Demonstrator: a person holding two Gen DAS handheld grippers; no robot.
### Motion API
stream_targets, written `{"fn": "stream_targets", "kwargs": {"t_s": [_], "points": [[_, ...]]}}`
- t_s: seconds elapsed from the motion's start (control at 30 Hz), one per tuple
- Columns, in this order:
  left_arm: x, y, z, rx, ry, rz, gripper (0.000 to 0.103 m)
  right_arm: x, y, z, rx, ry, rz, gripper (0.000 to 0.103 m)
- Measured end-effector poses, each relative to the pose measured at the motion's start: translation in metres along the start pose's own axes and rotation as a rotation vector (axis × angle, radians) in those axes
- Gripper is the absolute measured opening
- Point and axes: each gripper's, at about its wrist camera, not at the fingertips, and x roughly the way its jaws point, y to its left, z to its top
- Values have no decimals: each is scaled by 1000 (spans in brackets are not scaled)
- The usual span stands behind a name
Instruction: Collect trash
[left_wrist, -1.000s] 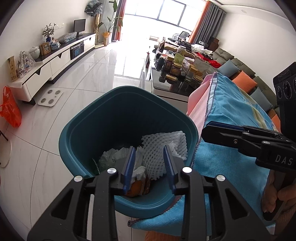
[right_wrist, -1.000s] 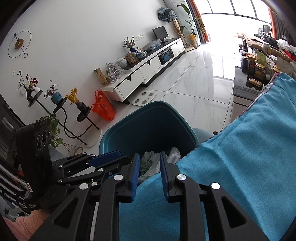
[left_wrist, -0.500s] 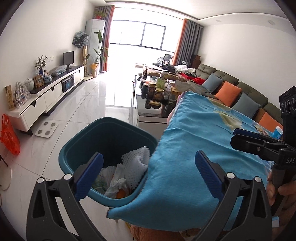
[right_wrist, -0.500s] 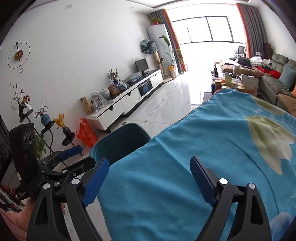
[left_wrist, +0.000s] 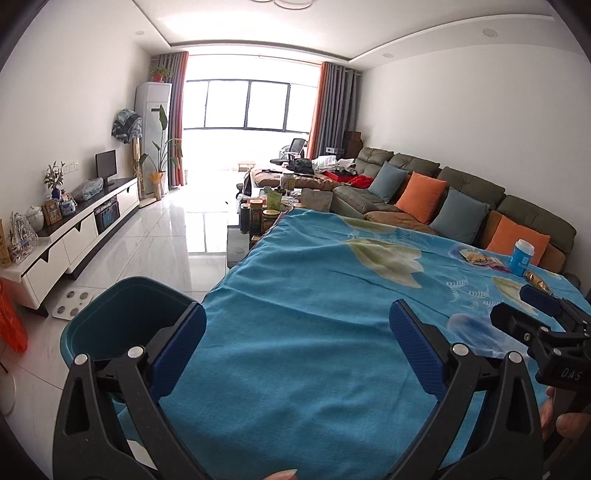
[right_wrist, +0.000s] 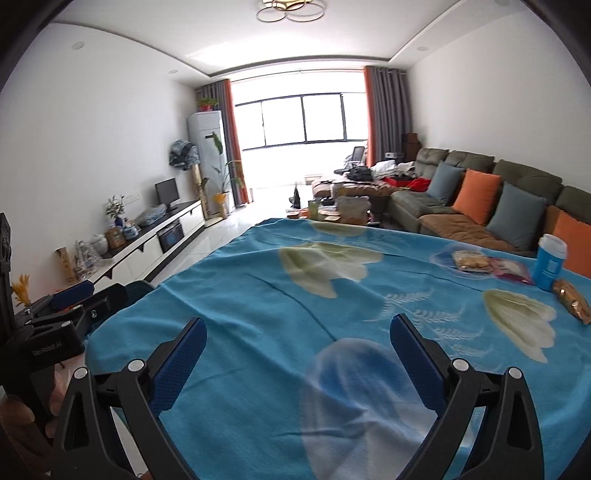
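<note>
My left gripper (left_wrist: 298, 321) stands wide open with nothing in it, over the near left part of the blue flowered cloth (left_wrist: 332, 280) on the table. The teal bin (left_wrist: 122, 321) sits on the floor just left of it; its inside is hidden from here. The jaws of my right gripper (right_wrist: 299, 332) are opening, with only cloth seen between them. Far right on the table lie a snack packet (right_wrist: 471, 261), a pink wrapper (right_wrist: 511, 267), a golden wrapper (right_wrist: 572, 301) and an upright blue cup (right_wrist: 550, 264), all well beyond both grippers.
A green sofa (left_wrist: 461, 192) with orange and grey cushions runs along the right. A low table crowded with jars (left_wrist: 262, 214) stands past the cloth's far edge. A white TV cabinet (left_wrist: 81, 229) lines the left wall, with bare tiled floor (left_wrist: 166, 240) between.
Both grippers went from nearly shut over the bin to wide open. They lifted away from the bin and swung right, and now face across the table; the bin's trash is out of sight.
</note>
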Motion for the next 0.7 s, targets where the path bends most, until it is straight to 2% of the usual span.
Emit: {"fn": "stream_targets", "kwargs": {"t_s": [0.17,0.3,0.47,0.7], "points": [[-6,-25,6,28,-67,-18,97,-24,-31,-6,52,-69,-94,96],[-13,-42,6,69,-130,4,97,-38,-47,-10,75,-112,-155,96],[-17,-58,3,113,-144,-22,97,-51,-54,-12,74,-151,-211,96],[-24,-66,1,126,-180,-40,97,-63,-58,-15,85,-184,-243,96]]}}
